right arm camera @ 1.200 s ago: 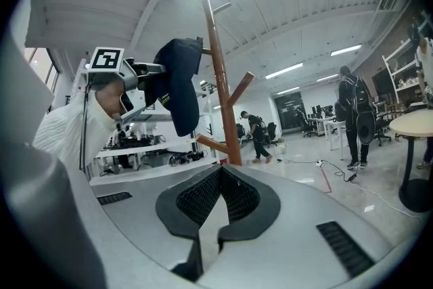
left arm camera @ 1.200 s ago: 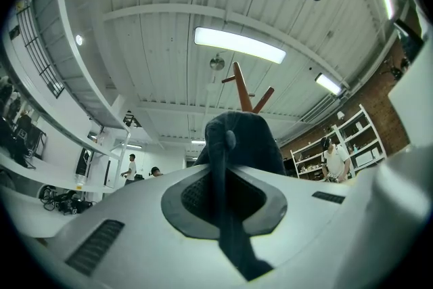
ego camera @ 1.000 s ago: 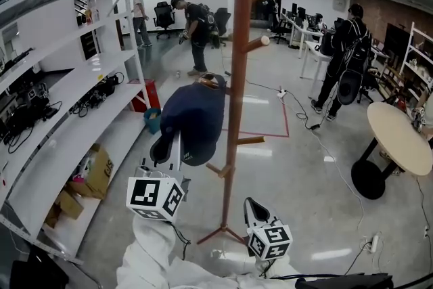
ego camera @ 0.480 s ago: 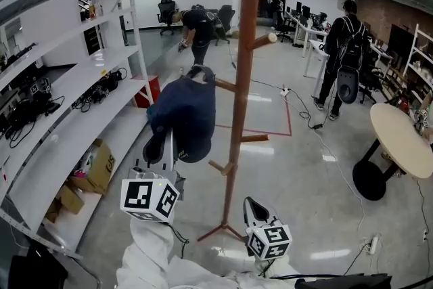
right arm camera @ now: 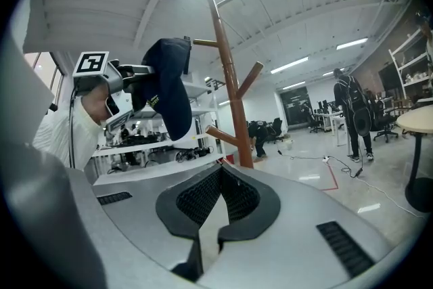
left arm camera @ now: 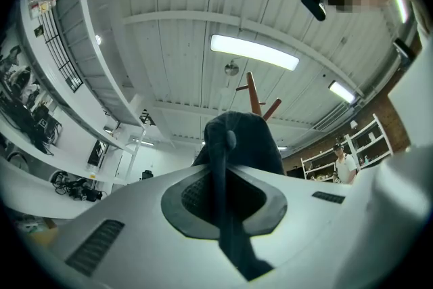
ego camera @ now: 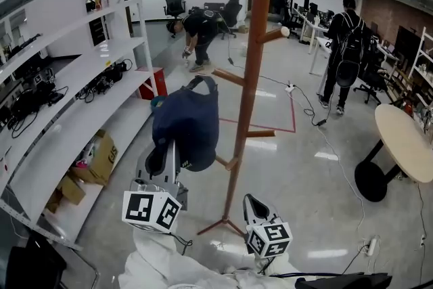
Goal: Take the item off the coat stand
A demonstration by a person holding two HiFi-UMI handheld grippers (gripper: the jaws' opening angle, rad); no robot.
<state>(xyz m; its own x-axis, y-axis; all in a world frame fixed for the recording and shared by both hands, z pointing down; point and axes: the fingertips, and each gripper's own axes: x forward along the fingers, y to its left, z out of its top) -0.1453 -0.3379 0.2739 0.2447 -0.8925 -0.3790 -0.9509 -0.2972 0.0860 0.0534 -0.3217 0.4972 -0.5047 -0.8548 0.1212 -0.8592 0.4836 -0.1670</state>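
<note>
Gripping the dark blue bag in the left gripper beside the coat stand, with the right gripper closed on nothing.

Coat stand — top cut off in head view.

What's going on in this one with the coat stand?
A person works a hand-held tool in each hand at a wooden coat stand. The left tool is clamped on a navy fabric item, a cap or small bag, whose top loop sits near the tip of a peg, so it looks not yet off the stand. The right tool is shut on nothing and held low beside the pole.
</note>
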